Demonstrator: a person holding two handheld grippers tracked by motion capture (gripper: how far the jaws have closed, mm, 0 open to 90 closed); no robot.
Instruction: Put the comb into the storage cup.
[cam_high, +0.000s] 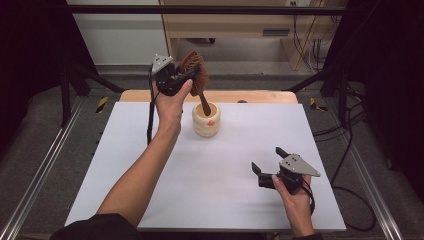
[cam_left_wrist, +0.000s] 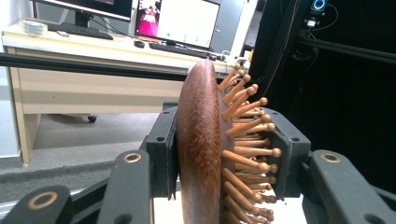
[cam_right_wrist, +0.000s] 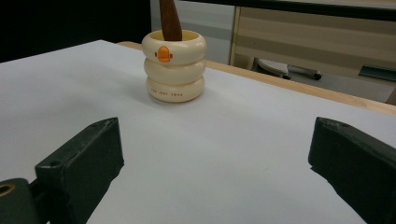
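Over on the left, the person's left hand (cam_high: 170, 102) is raised above the far part of the white table (cam_high: 150, 165), and the left gripper (cam_high: 181, 76) it carries is clamped on the head of a wooden hairbrush (cam_high: 196, 72): in the left gripper view the jaws press one on the smooth brown back and one on the side with the wooden pins (cam_left_wrist: 247, 140). The brush hangs tilted, its handle (cam_high: 205, 106) pointing down into the mouth of a cream ribbed cup (cam_high: 206, 120) with a small orange mark on its side, which stands upright near the table's far edge, just beside the left wrist. Further right and nearer the front edge, well apart from the cup, the right hand (cam_high: 296, 192) rests on the table with the right gripper (cam_high: 267, 159), whose jaws stand wide apart with nothing between them, facing the cup across bare white surface
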